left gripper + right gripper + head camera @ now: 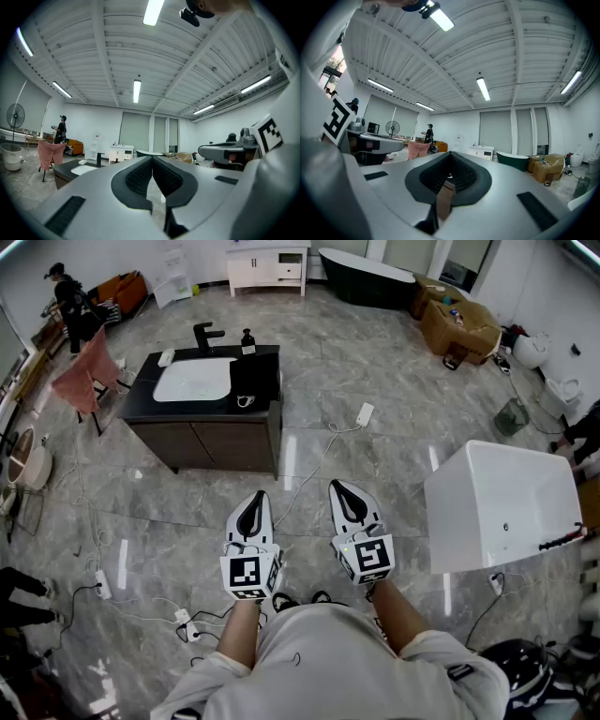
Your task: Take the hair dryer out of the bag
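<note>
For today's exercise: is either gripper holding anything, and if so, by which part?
Nothing is held: the left gripper and right gripper are both shut, with nothing between their jaws.

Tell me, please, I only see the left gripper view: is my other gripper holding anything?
Observer: No. The right gripper is shut, with nothing between its jaws.
Operator: What's on the floor to our right?
Observer: A big white box stands there, clear of the gripper.
Operator: Any bag?
Observer: None I can make out. Only something black lies in the head view's bottom right corner, cut off by the edge.
</note>
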The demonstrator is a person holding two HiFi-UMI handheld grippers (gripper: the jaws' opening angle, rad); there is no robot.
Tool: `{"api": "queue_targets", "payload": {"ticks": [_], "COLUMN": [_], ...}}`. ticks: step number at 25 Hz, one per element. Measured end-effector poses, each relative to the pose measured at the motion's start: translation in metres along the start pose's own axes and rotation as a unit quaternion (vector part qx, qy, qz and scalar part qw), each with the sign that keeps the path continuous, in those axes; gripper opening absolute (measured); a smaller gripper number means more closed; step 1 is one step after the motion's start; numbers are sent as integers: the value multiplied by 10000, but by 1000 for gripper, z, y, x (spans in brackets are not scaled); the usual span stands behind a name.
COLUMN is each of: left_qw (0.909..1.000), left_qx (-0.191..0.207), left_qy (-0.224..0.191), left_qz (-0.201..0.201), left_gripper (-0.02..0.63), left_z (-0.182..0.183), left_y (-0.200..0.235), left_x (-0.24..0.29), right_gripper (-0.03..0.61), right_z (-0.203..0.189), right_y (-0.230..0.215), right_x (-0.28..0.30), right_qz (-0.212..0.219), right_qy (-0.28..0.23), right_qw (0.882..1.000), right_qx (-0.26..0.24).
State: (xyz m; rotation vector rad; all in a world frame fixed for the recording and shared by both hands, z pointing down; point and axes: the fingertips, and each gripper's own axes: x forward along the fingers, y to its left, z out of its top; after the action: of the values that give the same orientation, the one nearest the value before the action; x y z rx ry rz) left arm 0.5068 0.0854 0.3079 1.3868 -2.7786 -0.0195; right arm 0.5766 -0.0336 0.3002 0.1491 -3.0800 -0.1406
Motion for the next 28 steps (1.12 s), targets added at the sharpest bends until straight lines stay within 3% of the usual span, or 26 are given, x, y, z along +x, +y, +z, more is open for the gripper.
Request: {"api": "queue_targets", "payload": {"ticks": [6, 14, 21, 24, 28], "left_qw": [9999, 9995, 9979, 9973, 9971], "left_qx": [-15, -69, -162, -175, -226], "left_qy": [116, 311, 577, 671, 709], "left_qz": [-87, -23, -238, -244, -153], "left_gripper": [21, 21, 23, 23, 48], "left_z": [-6, -21, -44, -50, -55], "left_y": [-14, -11, -16, -9, 14], "left_x": [-5, -23, -40, -46, -50], "right_gripper": [-2, -2, 0, 12, 40], "right_z": [-4, -11, -26, -30, -32], "right_y": [12, 22, 56, 75, 87], "right_x": [1, -7, -10, -6, 8], "right_qz": [320, 361, 727, 1060, 1108], "right_qy": [39, 67, 143, 157, 207], "right_qw": [9989, 9990, 9971, 9941, 9935], "right_qx": [328, 268, 193, 181, 126]}}
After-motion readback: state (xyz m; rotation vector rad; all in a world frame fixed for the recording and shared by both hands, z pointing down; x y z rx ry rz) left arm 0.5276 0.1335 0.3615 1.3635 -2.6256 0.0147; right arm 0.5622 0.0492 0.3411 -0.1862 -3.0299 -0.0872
